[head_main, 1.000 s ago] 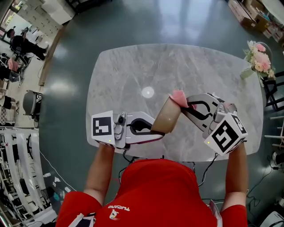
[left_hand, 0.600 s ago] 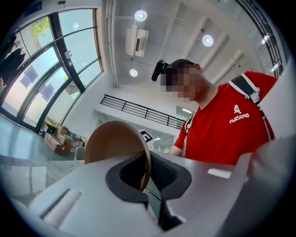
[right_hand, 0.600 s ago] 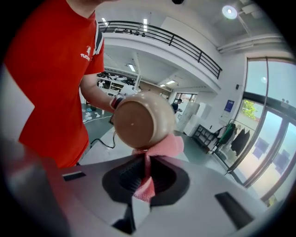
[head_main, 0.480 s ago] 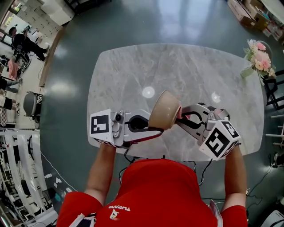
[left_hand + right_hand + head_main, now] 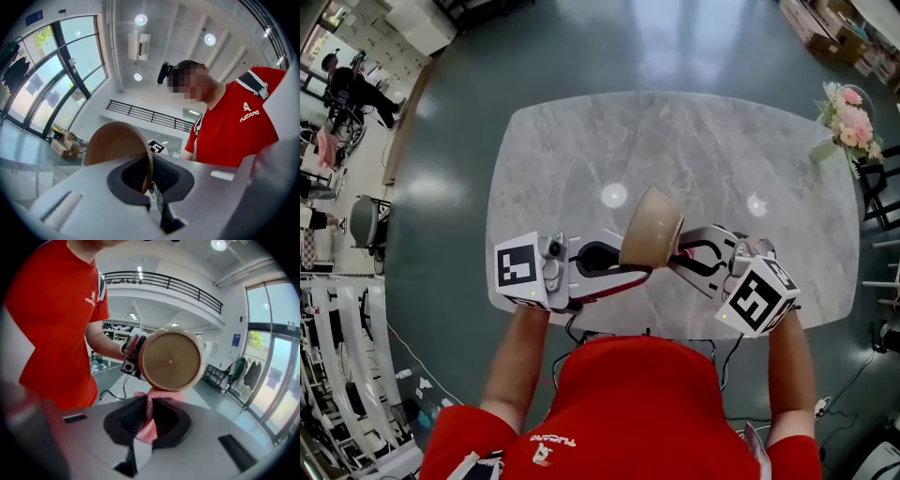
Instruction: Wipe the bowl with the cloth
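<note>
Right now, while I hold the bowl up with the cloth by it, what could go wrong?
1. The left gripper pinches the bowl only by its thin rim, tilted in the air. A hard push from the cloth might lever it loose.
2. The bowl hangs above the table, so a slip would likely mean a fall onto that hard top.
3. The right gripper holds just a narrow fold of cloth, and dragging could pull it out.

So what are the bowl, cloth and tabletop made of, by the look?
The bowl looks matte tan, evenly coloured: wood or plastic, unclear. The cloth is pink fabric, folding limply. The tabletop is grey veined marble or marble-look, polished, mirroring lights.
</note>
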`<move>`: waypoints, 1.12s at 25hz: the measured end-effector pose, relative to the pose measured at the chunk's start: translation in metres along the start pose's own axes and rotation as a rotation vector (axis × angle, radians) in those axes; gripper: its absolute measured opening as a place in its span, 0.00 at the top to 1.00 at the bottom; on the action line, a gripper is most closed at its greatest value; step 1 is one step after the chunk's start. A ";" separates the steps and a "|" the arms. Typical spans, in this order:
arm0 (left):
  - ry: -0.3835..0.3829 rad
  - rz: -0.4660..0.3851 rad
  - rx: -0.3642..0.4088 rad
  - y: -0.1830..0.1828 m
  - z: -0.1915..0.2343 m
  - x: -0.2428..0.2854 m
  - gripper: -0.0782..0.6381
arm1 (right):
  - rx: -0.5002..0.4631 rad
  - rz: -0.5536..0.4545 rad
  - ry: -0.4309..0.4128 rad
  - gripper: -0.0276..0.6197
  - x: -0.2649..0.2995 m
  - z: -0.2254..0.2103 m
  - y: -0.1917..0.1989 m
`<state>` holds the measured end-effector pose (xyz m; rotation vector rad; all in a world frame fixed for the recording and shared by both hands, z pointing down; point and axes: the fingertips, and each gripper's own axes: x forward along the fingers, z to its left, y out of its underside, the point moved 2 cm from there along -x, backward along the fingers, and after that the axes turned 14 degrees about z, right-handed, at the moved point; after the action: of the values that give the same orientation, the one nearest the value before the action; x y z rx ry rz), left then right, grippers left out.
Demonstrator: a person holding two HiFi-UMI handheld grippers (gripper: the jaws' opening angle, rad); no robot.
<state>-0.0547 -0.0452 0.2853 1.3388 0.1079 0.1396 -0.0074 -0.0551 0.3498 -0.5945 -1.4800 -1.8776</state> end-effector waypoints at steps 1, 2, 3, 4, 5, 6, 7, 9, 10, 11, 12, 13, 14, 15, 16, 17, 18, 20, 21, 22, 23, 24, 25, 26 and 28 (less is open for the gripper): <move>-0.008 0.000 0.000 0.000 0.001 0.000 0.88 | 0.016 -0.002 0.015 0.93 0.000 -0.003 0.002; -0.015 -0.001 -0.001 0.001 0.003 0.000 0.88 | 0.029 -0.011 0.016 0.93 -0.001 -0.004 0.001; -0.021 -0.004 -0.001 0.000 0.006 0.000 0.88 | 0.034 -0.027 0.001 0.93 -0.001 -0.001 -0.002; -0.027 -0.009 -0.002 0.000 0.008 0.000 0.88 | 0.030 -0.043 -0.020 0.93 -0.001 0.004 -0.006; -0.033 -0.014 -0.003 0.000 0.011 -0.001 0.88 | 0.023 -0.051 -0.034 0.93 0.000 0.008 -0.009; -0.037 -0.017 -0.005 0.000 0.013 -0.001 0.88 | 0.018 -0.049 -0.033 0.93 0.001 0.009 -0.010; -0.040 -0.018 -0.006 0.001 0.014 -0.001 0.88 | 0.021 -0.038 -0.018 0.93 0.002 0.006 -0.008; -0.040 -0.017 -0.008 0.001 0.015 0.001 0.88 | 0.044 -0.005 0.031 0.93 0.003 -0.004 0.002; -0.040 -0.015 -0.008 0.002 0.016 0.003 0.88 | 0.055 0.008 0.048 0.93 0.003 -0.008 0.007; -0.043 -0.011 -0.006 0.002 0.017 0.005 0.88 | 0.060 0.016 0.052 0.93 0.003 -0.009 0.008; -0.048 -0.006 -0.005 0.002 0.018 0.006 0.88 | 0.058 0.015 0.043 0.93 0.003 -0.006 0.006; -0.054 -0.003 -0.006 0.002 0.019 0.006 0.88 | 0.049 0.007 0.025 0.93 0.003 0.000 0.001; -0.062 -0.002 -0.008 0.002 0.019 0.007 0.88 | 0.037 -0.004 0.009 0.93 0.003 0.007 -0.006; -0.071 -0.003 -0.011 0.002 0.020 0.006 0.88 | 0.028 -0.012 0.001 0.93 0.003 0.011 -0.010; -0.079 -0.004 -0.013 0.002 0.020 0.006 0.88 | 0.025 -0.013 0.004 0.93 0.004 0.012 -0.011; -0.086 -0.003 -0.015 0.002 0.021 0.006 0.88 | 0.031 -0.008 0.015 0.93 0.005 0.011 -0.009; -0.091 0.000 -0.015 0.002 0.021 0.007 0.88 | 0.043 -0.001 0.027 0.93 0.005 0.008 -0.006; -0.097 0.007 -0.014 0.002 0.021 0.008 0.88 | 0.063 -0.003 0.029 0.93 0.004 0.007 -0.003; -0.102 0.011 -0.013 0.002 0.022 0.008 0.88 | 0.061 -0.019 0.015 0.93 0.003 0.010 -0.007; -0.108 0.013 -0.014 0.003 0.023 0.008 0.88 | 0.052 -0.044 -0.002 0.93 0.001 0.014 -0.013; -0.115 0.013 -0.016 0.003 0.024 0.008 0.88 | 0.041 -0.070 -0.015 0.93 -0.002 0.017 -0.020; -0.123 0.013 -0.019 0.004 0.025 0.008 0.88 | 0.033 -0.092 -0.017 0.93 -0.004 0.019 -0.025; -0.129 0.011 -0.022 0.005 0.026 0.009 0.88 | 0.032 -0.104 -0.011 0.93 -0.006 0.018 -0.027; -0.134 0.010 -0.024 0.006 0.027 0.009 0.88 | 0.036 -0.105 -0.001 0.93 -0.006 0.016 -0.025; -0.140 0.011 -0.022 0.006 0.028 0.009 0.88 | 0.051 -0.085 0.014 0.93 -0.004 0.012 -0.017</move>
<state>-0.0417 -0.0690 0.2975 1.3236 -0.0191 0.0555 -0.0181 -0.0404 0.3386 -0.5011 -1.5612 -1.8981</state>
